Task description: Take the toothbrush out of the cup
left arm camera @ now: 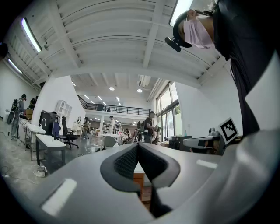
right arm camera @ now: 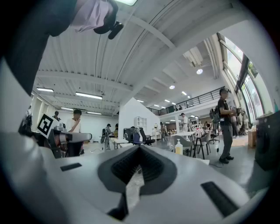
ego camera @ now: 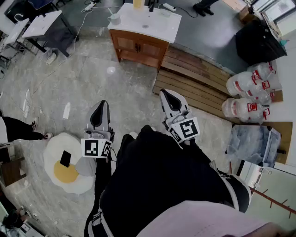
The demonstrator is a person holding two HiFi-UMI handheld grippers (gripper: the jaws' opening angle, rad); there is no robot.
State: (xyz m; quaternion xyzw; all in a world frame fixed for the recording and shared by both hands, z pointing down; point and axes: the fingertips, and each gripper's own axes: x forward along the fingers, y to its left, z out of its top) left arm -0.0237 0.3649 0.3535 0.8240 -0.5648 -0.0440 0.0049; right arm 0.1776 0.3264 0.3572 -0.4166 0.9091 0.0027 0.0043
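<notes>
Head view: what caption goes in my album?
A person holds the left gripper and right gripper, jaws shut, facing a sink cabinet.

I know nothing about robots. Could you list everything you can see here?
wooden vanity cabinet with a white sink top: one, brown and white, top centre of the head view
pale cup: one, whitish, left end of the sink top; contents too small to tell
yellowish bottle: one, back of the sink top
slatted wooden platform: one, brown, right of the cabinet
clear water jugs with red labels: several, right edge
black bag: one, top right
fried-egg-shaped rug: one, white with a yellow centre, floor at lower left
white desk: one, top left
left claw: one, grey, shut, empty
right claw: one, grey, shut, empty
</notes>
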